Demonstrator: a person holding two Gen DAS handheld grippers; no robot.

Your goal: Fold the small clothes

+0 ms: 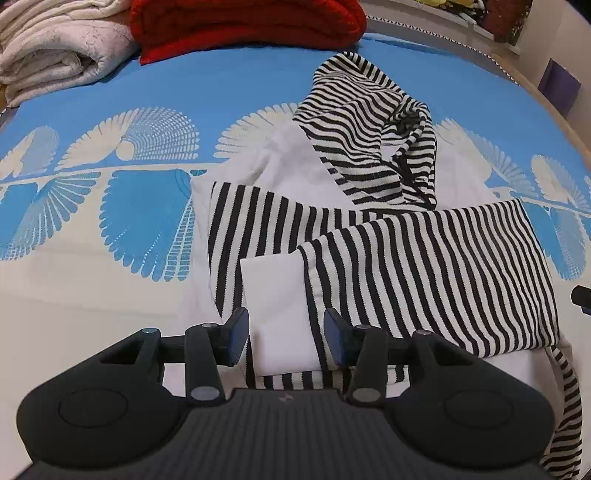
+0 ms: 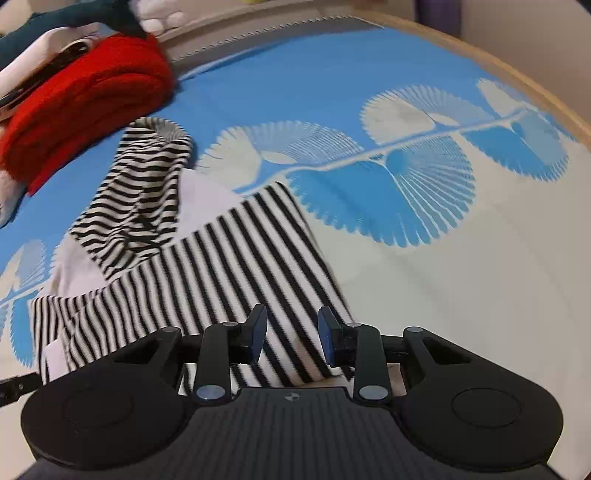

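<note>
A small black-and-white striped garment with white panels (image 1: 424,266) lies partly folded on the blue and white patterned cloth (image 1: 147,92). Its striped hood (image 1: 362,122) is bunched at the far end. My left gripper (image 1: 286,336) is open, jaws apart just above a white patch (image 1: 273,295) at the garment's near edge. In the right wrist view the garment (image 2: 221,258) lies to the left and centre. My right gripper (image 2: 291,334) is open over its near striped corner, holding nothing.
A folded red knit (image 1: 243,26) and a folded cream blanket (image 1: 55,51) lie at the far edge. The red knit also shows in the right wrist view (image 2: 85,110). A wooden rim (image 2: 517,62) bounds the surface on the right.
</note>
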